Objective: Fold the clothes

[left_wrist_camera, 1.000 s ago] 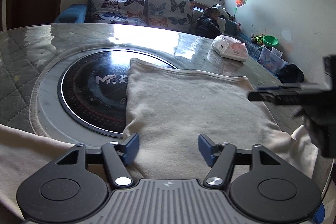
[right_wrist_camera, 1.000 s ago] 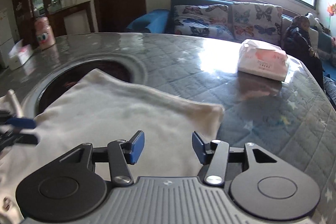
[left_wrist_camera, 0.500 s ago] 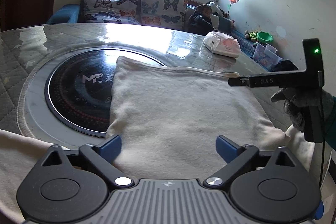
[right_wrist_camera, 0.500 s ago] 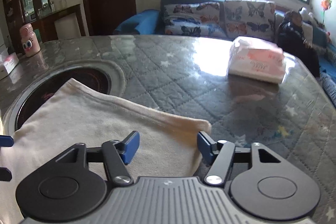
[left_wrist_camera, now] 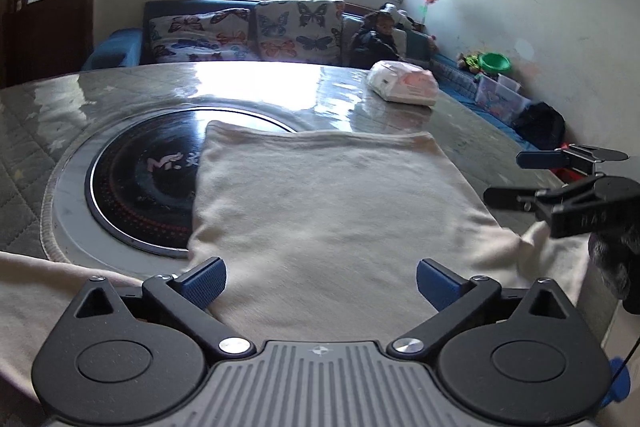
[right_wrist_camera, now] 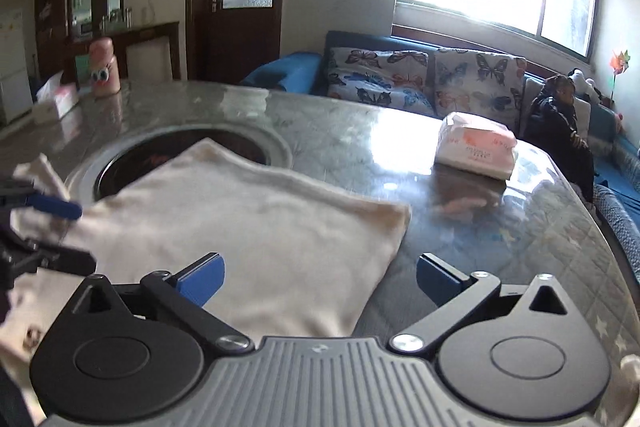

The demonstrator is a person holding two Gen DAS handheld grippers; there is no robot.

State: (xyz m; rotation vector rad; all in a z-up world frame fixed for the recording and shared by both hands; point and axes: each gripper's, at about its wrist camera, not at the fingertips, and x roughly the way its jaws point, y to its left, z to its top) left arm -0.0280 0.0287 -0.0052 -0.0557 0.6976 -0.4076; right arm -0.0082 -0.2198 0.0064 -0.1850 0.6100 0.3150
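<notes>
A cream garment (left_wrist_camera: 328, 195) lies folded into a flat rectangle on the round table, and its left part covers the black cooker disc (left_wrist_camera: 148, 187). My left gripper (left_wrist_camera: 320, 283) stands open just above the garment's near edge, with its blue pads clear of the cloth. Further right, my right gripper (left_wrist_camera: 516, 178) hovers over the garment's right edge. In the right wrist view the right gripper (right_wrist_camera: 320, 279) has its jaws opening wide over the near right corner of the garment (right_wrist_camera: 248, 227), and nothing is pinched between them. The left gripper (right_wrist_camera: 60, 233) shows at that view's left edge.
A pink and white tissue pack (left_wrist_camera: 404, 89) lies on the far right of the table (right_wrist_camera: 500, 239). At the table's far left stand a pink bottle (right_wrist_camera: 103, 67) and a tissue box (right_wrist_camera: 56, 99). Behind the table a person (left_wrist_camera: 374, 41) sits on a sofa with butterfly cushions.
Both grippers have spread their jaws from partly closed to wide. The right gripper has shifted sideways over the garment's right edge. The garment lies flat as before.
</notes>
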